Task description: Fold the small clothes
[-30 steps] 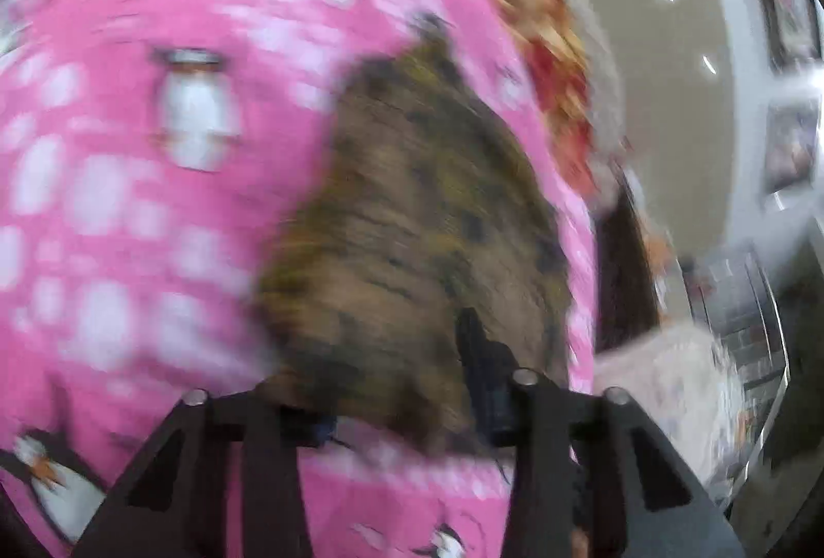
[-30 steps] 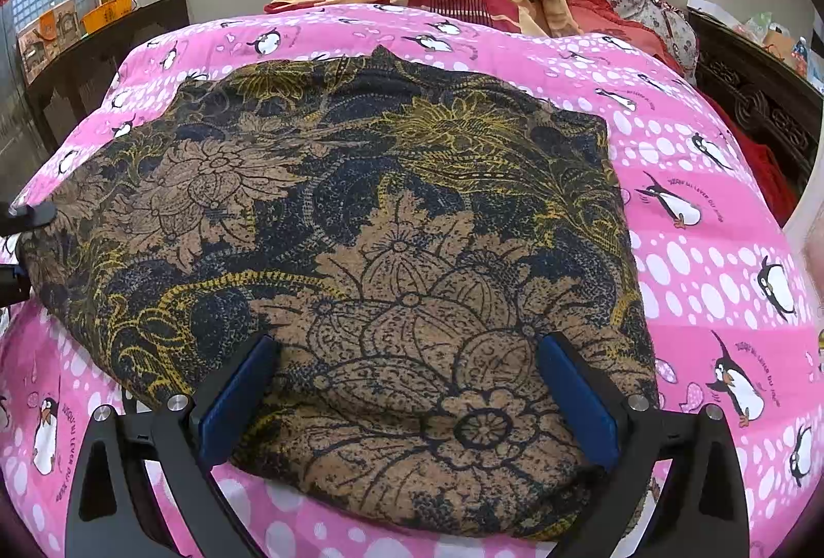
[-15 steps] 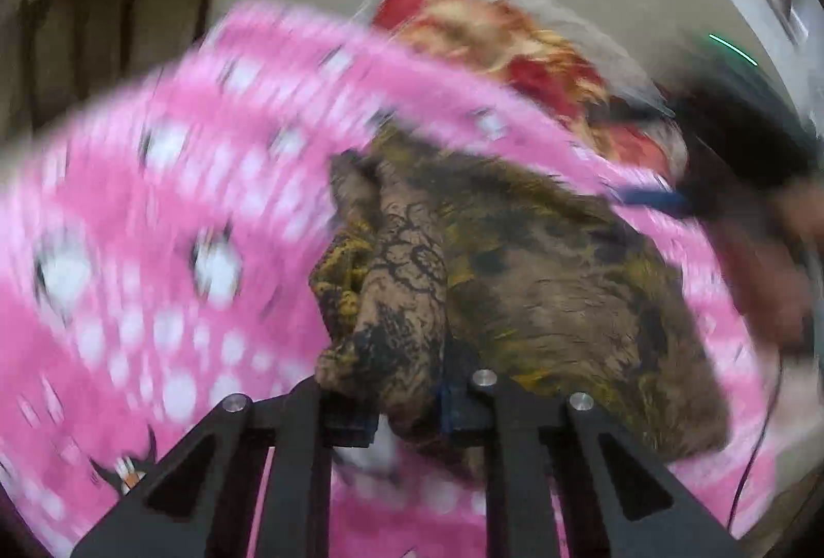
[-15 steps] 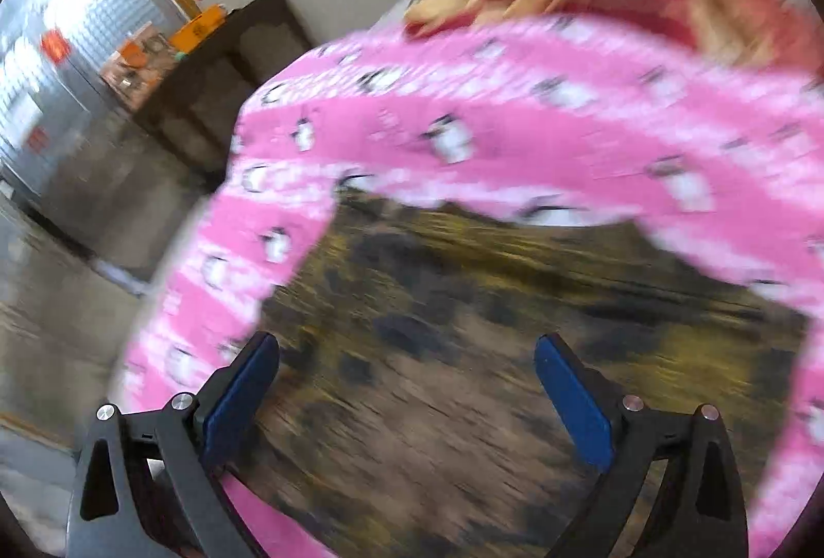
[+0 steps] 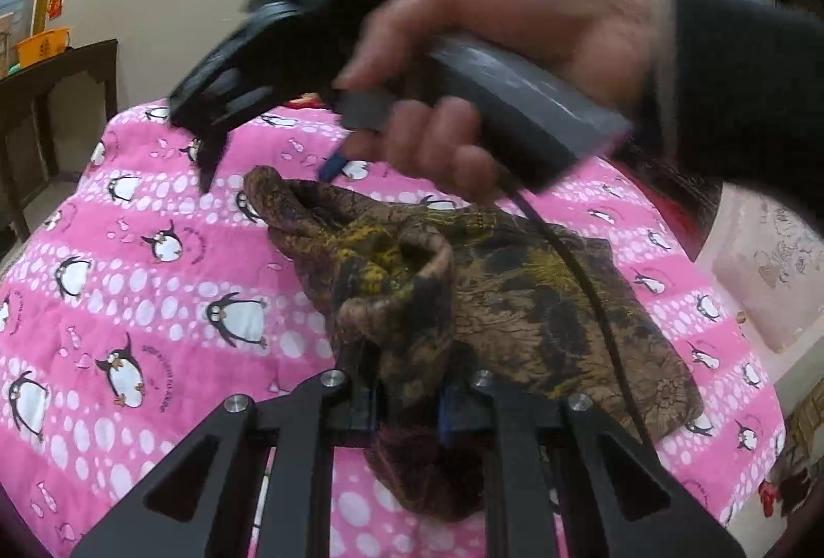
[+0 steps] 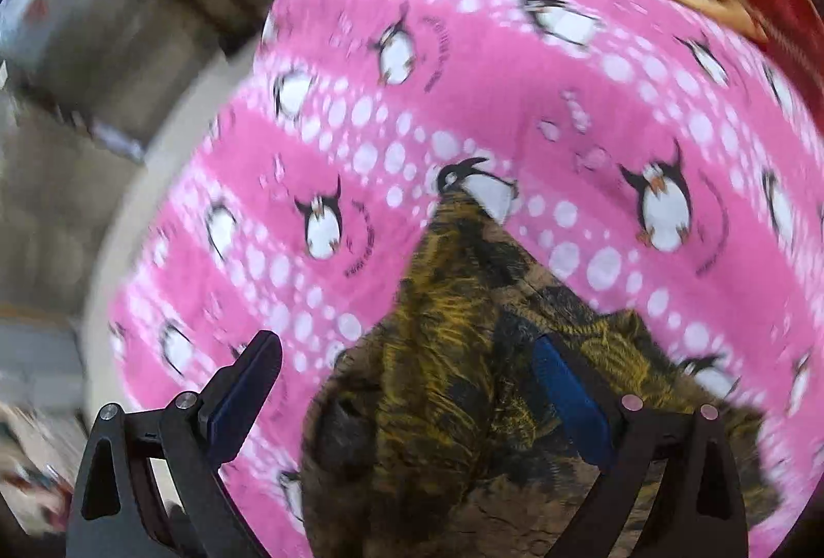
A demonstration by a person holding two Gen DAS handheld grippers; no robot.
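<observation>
The brown-and-gold floral cloth [image 5: 515, 295] lies on the pink penguin blanket [image 5: 154, 280], one edge bunched and lifted. The left gripper [image 5: 407, 408] has just closed its jaws and pinches that bunched edge. The right gripper [image 6: 407, 395], held in a hand [image 5: 494, 58], hangs over the cloth with fingers spread wide, gripping nothing.

You have one garment [image 5: 520, 300], a brown cloth printed with black and yellow flowers, lying on the pink penguin bedspread [image 5: 154, 300]. Its near edge is bunched into a thick roll and raised off the bed, while the rest spreads flat behind.
</observation>
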